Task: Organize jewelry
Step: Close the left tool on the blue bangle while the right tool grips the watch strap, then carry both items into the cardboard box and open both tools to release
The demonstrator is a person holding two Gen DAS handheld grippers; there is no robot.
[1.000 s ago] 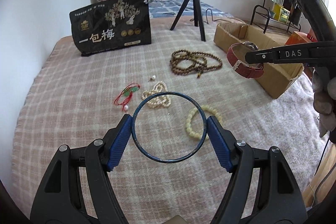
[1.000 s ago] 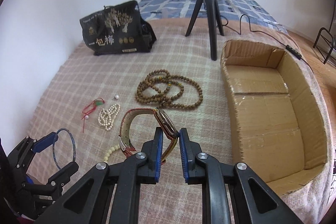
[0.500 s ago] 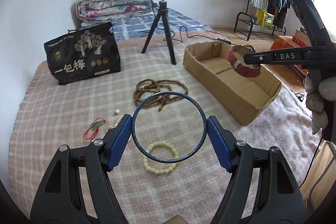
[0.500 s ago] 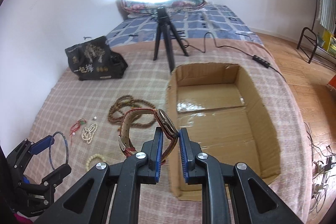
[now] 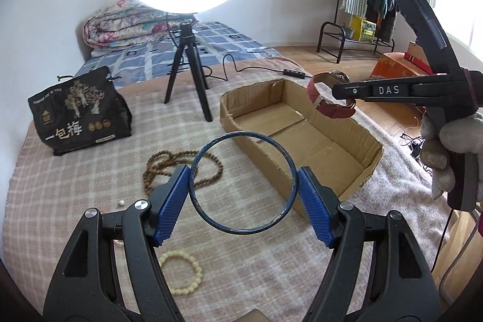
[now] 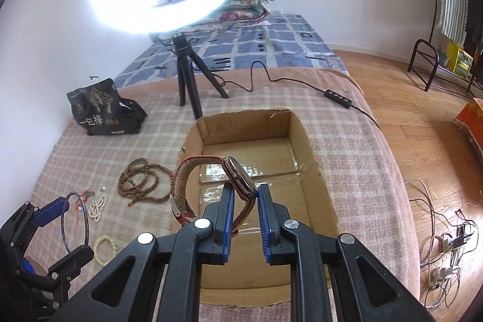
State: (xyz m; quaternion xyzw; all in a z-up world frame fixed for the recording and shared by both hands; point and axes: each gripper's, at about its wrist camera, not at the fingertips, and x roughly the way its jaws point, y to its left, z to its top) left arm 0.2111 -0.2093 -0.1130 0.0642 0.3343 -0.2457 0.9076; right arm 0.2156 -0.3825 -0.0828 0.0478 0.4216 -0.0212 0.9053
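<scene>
My left gripper (image 5: 244, 186) is shut on a thin blue bangle (image 5: 211, 224), held above the checked blanket just left of the open cardboard box (image 5: 356, 135). My right gripper (image 6: 245, 202) is shut on a red-strapped wristwatch (image 6: 237, 175) and holds it over the box (image 6: 314, 162); the watch also shows in the left wrist view (image 5: 329, 109). A brown bead necklace (image 6: 137, 181), a white pearl string (image 6: 97, 206), a red cord charm (image 6: 86, 195) and a cream bead bracelet (image 5: 184, 269) lie on the blanket.
A ring light on a black tripod (image 5: 188, 62) stands behind the box, its cable (image 6: 302, 82) trailing right. A black printed bag (image 5: 78, 113) sits at the back left. The bed edge drops to a wooden floor (image 6: 437, 147) on the right.
Both grippers have moved right and tilted up. The watch now hangs over the box interior, and the bangle is closer to the box's left wall.
</scene>
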